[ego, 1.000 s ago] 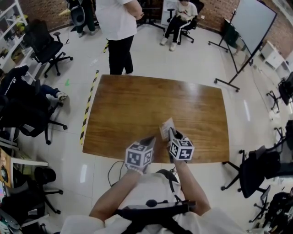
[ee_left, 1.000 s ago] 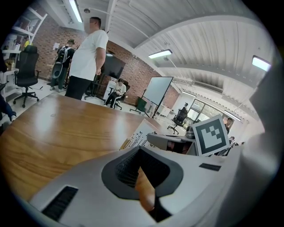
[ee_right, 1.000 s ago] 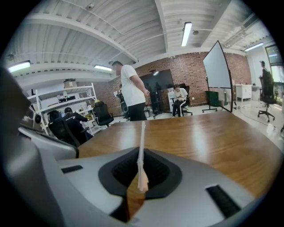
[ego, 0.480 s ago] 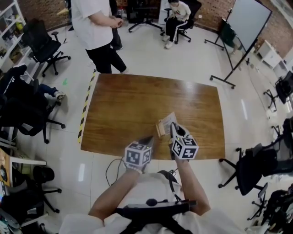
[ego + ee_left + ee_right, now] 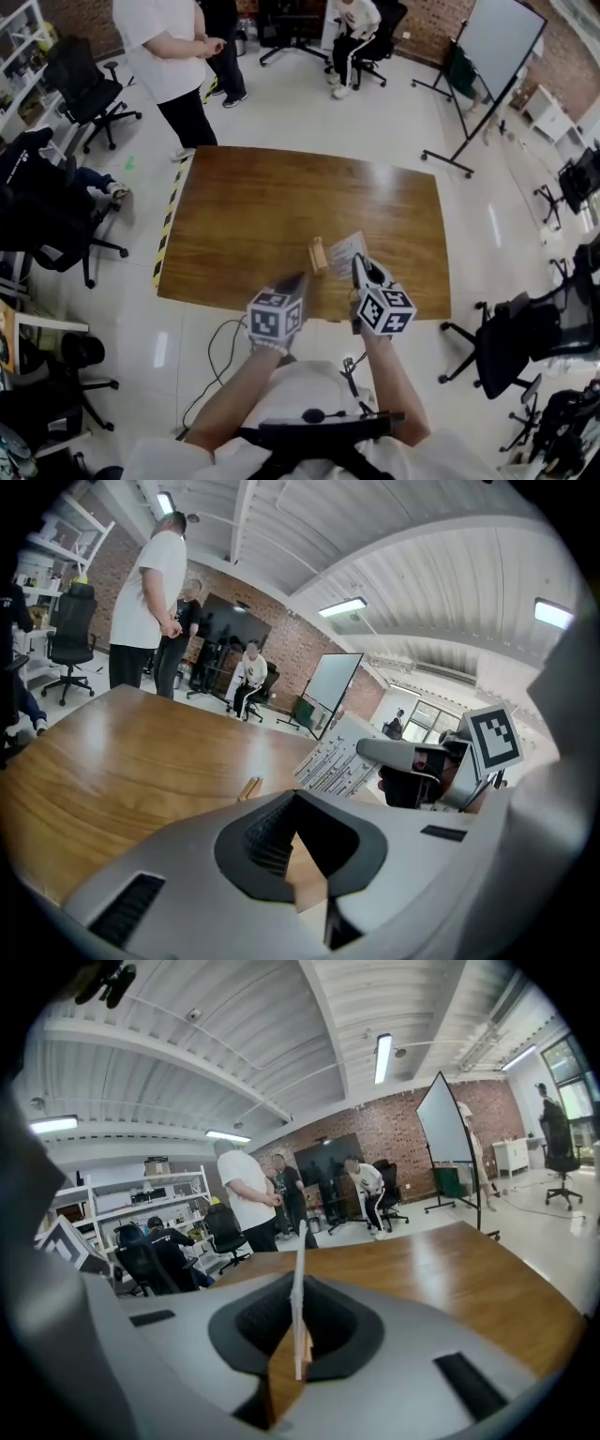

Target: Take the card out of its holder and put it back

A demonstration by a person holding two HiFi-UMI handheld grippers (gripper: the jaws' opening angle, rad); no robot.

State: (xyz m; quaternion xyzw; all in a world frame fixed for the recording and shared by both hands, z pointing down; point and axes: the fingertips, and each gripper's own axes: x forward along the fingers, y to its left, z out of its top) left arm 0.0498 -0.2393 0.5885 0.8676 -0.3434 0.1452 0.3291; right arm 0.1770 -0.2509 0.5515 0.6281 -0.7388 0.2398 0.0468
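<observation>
My right gripper (image 5: 360, 269) is shut on the lower edge of a white printed card (image 5: 345, 251) and holds it up above the wooden table (image 5: 281, 206). In the right gripper view the card (image 5: 299, 1279) stands edge-on between the pads of the right gripper (image 5: 298, 1335). The small wooden holder (image 5: 318, 255) lies on the table just left of the card, apart from it. My left gripper (image 5: 292, 283) hovers near the table's front edge, shut with nothing in it. The left gripper view shows the left gripper (image 5: 298, 850), the holder (image 5: 249, 787), the card (image 5: 339, 757) and the right gripper (image 5: 422, 761).
A person in a white shirt (image 5: 164, 56) stands by the table's far left corner, and another sits further back (image 5: 354, 28). Office chairs (image 5: 84, 89) ring the room. A whiteboard (image 5: 492, 56) stands at the back right. Striped tape (image 5: 167, 225) runs along the table's left side.
My right gripper has risen with the card, which now hangs clear of the holder. The holder stays on the table. The person in white has walked to the left.
</observation>
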